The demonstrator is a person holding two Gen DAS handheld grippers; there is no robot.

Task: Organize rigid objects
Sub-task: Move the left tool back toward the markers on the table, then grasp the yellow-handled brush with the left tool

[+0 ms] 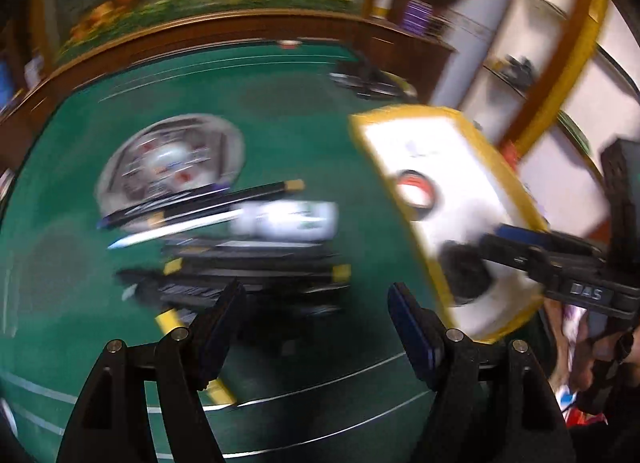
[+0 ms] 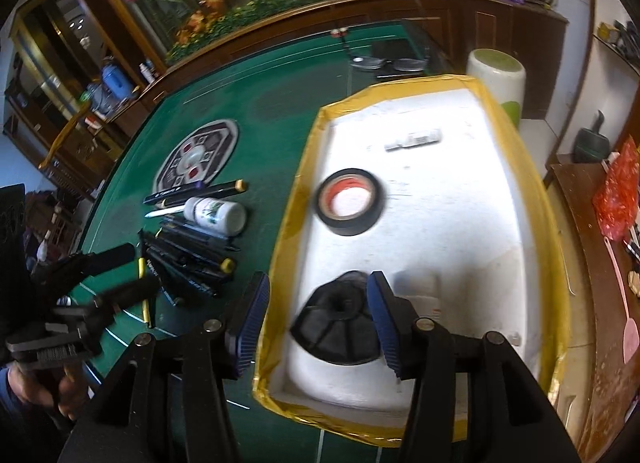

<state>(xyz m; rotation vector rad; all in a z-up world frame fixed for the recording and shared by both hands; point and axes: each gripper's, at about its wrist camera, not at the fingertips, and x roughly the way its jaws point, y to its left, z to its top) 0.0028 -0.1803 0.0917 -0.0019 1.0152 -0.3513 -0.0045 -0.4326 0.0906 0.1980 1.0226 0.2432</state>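
A white foam box with yellow taped rim [image 2: 460, 223] [image 1: 452, 167] sits on the green table. It holds a black tape roll [image 2: 348, 207] [image 1: 414, 193], a black round cap-like object [image 2: 340, 319] [image 1: 464, 271] and a small grey piece [image 2: 414, 141]. My right gripper [image 2: 316, 319] is open over the box's near end, its fingers either side of the black round object. Left of the box lie several black pens [image 2: 188, 255] [image 1: 244, 263] and a white bottle [image 2: 216, 215] [image 1: 286, 219]. My left gripper [image 1: 316, 323] is open and empty above the pens; that view is motion-blurred.
A round patterned coaster [image 2: 196, 155] [image 1: 168, 167] lies behind the pens. Eyeglasses and a dark case [image 2: 388, 59] rest at the table's far edge. A white-green cylinder [image 2: 498, 79] stands behind the box. A wooden side table [image 2: 600, 263] is to the right.
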